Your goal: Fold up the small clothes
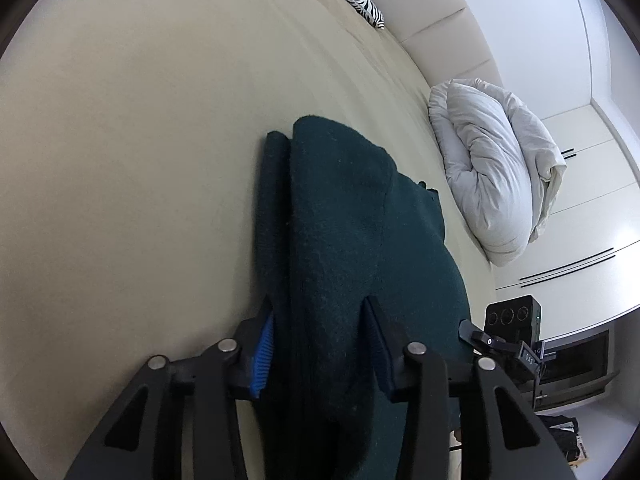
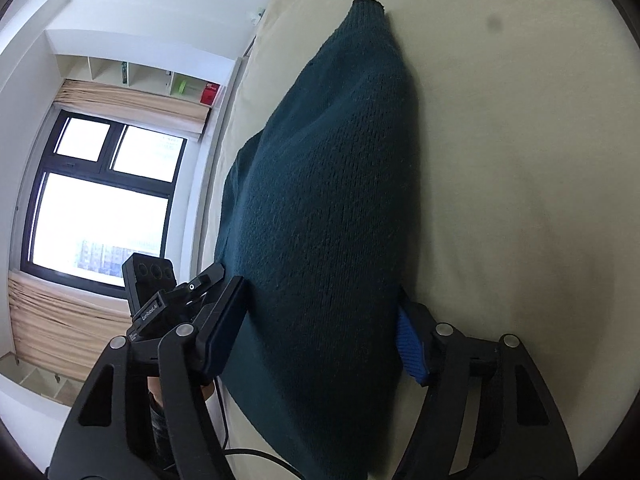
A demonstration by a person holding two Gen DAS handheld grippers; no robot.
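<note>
Sweater (image 1: 352, 240), dark teal knit with a coarse looped weave, is lying on the bed sheet (image 1: 140, 140) as a long folded bundle with a rounded ridge along its length. One narrower ribbed strip is sitting just beside the sweater's main fold, toward the open sheet. Far end of the sweater is tapering to a ribbed cuff in the right wrist view.

Left gripper (image 1: 320, 320) is straddling the sweater's near end: black fingers partly spread, a blue ridged pad (image 1: 264, 352) flanking the fabric on one side. Fabric is between the jaws; whether the pads are pressing it, cannot tell.

Right gripper (image 2: 320, 304) is straddling the sweater too, jaws spread wider, with a flat dark pad on one side and a blue ribbed pad (image 2: 410, 344) on the other, both at the fabric edges. Grip cannot be confirmed.

Sheet under the sweater is smooth, matte, pale beige. White crumpled duvet (image 1: 496, 168) is lying well apart from the sweater, near the padded headboard (image 1: 432, 12).
</note>
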